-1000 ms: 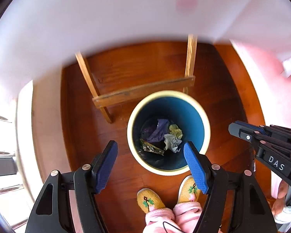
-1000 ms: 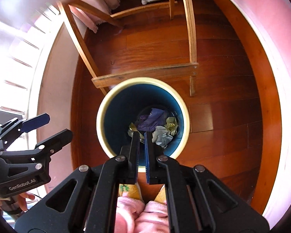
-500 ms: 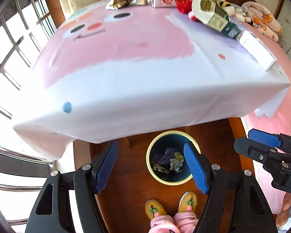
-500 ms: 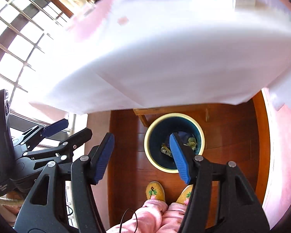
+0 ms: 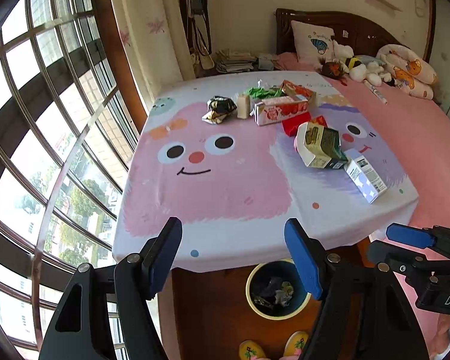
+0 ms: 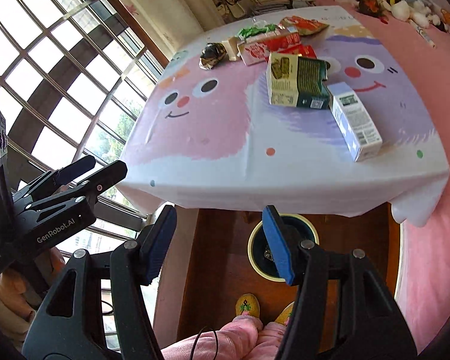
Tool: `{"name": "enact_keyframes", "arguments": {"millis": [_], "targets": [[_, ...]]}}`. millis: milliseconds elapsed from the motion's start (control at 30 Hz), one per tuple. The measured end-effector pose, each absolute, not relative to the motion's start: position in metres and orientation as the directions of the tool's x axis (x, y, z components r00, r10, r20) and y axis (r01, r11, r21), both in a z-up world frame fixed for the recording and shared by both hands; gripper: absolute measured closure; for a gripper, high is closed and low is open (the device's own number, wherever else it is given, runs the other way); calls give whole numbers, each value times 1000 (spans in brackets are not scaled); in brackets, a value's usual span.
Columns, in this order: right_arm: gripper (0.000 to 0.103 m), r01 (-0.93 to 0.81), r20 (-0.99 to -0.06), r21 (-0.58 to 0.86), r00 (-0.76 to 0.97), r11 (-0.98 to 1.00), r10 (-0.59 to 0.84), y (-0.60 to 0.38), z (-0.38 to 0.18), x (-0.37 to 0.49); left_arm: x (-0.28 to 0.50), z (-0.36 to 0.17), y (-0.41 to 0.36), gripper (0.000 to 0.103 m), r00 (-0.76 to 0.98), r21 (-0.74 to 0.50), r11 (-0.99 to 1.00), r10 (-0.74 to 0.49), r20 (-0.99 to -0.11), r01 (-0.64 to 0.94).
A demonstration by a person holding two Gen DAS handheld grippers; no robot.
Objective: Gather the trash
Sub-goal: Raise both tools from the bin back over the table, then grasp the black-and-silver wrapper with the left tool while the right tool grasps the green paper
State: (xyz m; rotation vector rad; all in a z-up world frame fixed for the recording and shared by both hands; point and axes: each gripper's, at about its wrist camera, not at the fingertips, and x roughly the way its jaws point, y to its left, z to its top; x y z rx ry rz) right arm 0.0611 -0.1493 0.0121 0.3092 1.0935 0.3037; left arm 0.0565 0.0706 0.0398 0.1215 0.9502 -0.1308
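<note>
Trash spread over the far and right parts of the counter [image 5: 213,210], on a cartoon-face cloth: a crumpled dark wrapper [image 5: 219,109] near the far edge, a small beige carton [image 5: 243,106] just beside it, a pink-and-red strawberry carton [image 5: 280,111] lying flat, green wrappers [image 5: 262,92] behind that, a red packet [image 5: 295,123] in front. Nearer the right edge, a green-and-cream carton [image 6: 297,81] on its side, touching a pale blue box [image 6: 355,120] close to the corner. Below the counter's near edge, on the wooden floor, a blue bin [image 5: 256,303] with a cream rim, crumpled scraps [image 5: 274,292] already inside. Left gripper [image 5: 234,258] held above the near edge, its 2 blue pads spread wide, nothing between them. Right gripper [image 6: 219,243] likewise wide apart and empty, its jaws only just opened from a closed pinch, one pad overlapping the bin's rim in the right wrist view. Yellow slippers [image 6: 248,306] and pink trouser legs at the bottom. A barred window to the left, a pink bed [image 5: 420,126] with plush toys to the right.
</note>
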Motion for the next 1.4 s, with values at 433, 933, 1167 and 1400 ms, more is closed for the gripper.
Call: {"name": "enact_keyframes", "arguments": {"millis": [433,933,1167,1400], "targets": [[46,-96,-777,378,508,921,373,-185,96,73,59,130,47,31,652,65,987,-47,-757,147],[46,-65,-787,292,550,954,279,-175,111,183,260,78,90,31,541,-87,984,-159,-826,156],[46,94,-834,258,524,961,173,-172,84,304,415,14,101,31,431,-108,970,-195,-881,218],[47,185,-877,236,463,954,127,-165,43,433,520,-67,108,31,269,-199,964,-242,-932,178]]}}
